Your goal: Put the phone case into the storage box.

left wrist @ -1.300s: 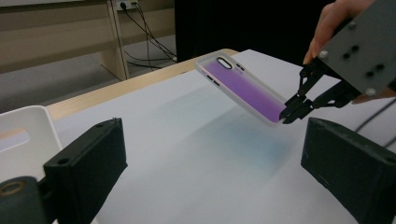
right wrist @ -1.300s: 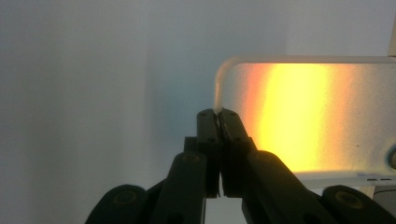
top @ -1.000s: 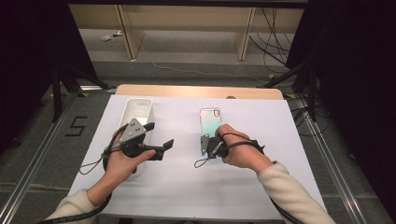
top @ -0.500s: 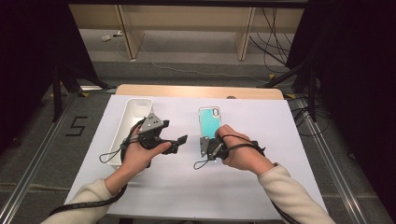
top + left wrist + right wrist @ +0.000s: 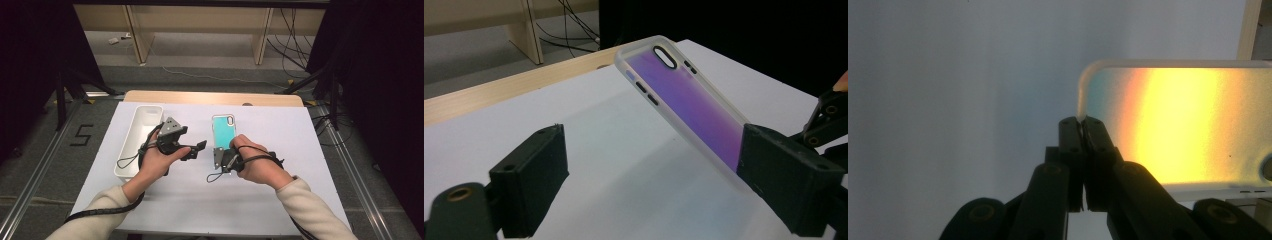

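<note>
A phone case [image 5: 224, 131] lies at the table's middle, teal in the high view, purple [image 5: 689, 100] in the left gripper view and yellow-orange [image 5: 1173, 125] in the right gripper view. My right gripper [image 5: 221, 151] is shut on the case's near edge, close to a corner [image 5: 1081, 125], and the case looks tilted up off the table. My left gripper [image 5: 196, 150] hovers just left of the case with its jaws wide open [image 5: 649, 175]. Its right jaw sits beside the case's near end, and nothing is held between the jaws.
A long white tray [image 5: 140, 135] stands at the left of the white table [image 5: 280, 200], behind my left hand. The table's wooden far edge [image 5: 215, 97] borders a drop to the floor. Cables trail from both grippers.
My left gripper has moved right, from over the white tray to beside the phone case. The right gripper has kept its grip on the case with little motion.
</note>
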